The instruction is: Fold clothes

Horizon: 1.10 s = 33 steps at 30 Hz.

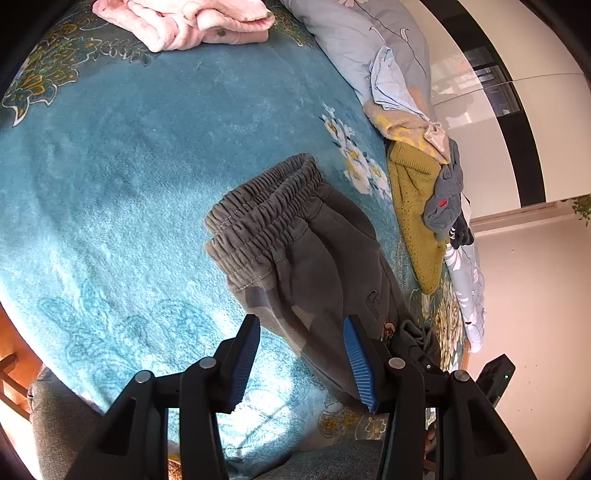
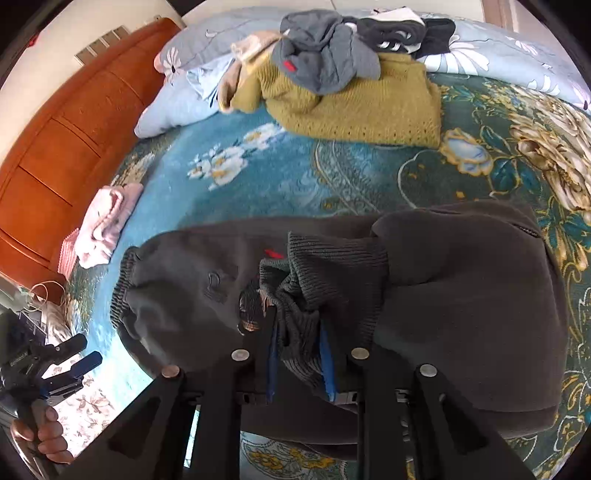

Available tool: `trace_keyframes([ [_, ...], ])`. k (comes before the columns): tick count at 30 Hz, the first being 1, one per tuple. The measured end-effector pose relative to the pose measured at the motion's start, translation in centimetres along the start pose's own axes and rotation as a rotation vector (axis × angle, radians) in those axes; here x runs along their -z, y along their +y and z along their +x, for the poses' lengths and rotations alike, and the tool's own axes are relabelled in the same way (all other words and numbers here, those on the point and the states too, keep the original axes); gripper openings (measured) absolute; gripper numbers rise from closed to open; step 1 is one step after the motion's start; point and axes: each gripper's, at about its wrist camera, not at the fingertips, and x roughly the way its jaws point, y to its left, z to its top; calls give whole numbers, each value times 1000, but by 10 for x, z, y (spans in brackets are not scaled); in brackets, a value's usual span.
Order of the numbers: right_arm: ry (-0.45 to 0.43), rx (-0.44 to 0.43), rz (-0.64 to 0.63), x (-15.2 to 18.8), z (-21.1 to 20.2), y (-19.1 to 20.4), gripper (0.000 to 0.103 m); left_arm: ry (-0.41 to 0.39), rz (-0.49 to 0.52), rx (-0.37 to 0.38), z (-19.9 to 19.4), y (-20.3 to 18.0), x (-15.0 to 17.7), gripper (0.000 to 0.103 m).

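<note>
Dark grey sweatpants (image 1: 295,251) lie on the blue floral blanket (image 1: 129,166), elastic waistband toward the far side. My left gripper (image 1: 301,365) is open and empty, hovering over the near part of the pants. In the right wrist view the same pants (image 2: 461,302) are partly folded over. My right gripper (image 2: 300,350) is shut on the ribbed leg cuff (image 2: 325,280) and holds it above the pants body. The left gripper also shows at the lower left of the right wrist view (image 2: 66,362), in a hand.
A folded pink garment (image 1: 184,26) lies at the far end of the bed. A pile with a mustard knit sweater (image 2: 362,107) and grey clothes (image 2: 325,55) sits by the pillows (image 2: 177,107). A wooden headboard (image 2: 55,155) stands at left.
</note>
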Motion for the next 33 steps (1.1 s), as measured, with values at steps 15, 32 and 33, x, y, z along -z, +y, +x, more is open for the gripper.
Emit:
trace_keyframes([
  [15,-196,-99,321,-2,-93,-132,42,263,215,182,74,-111,5,65],
  [32,-136,-70,346,18,-93,-179,42,524,488,-100,207,-209,49,25],
  [33,-137,-83,331,15,-92,-176,42,520,502,-97,205,-210,49,24],
])
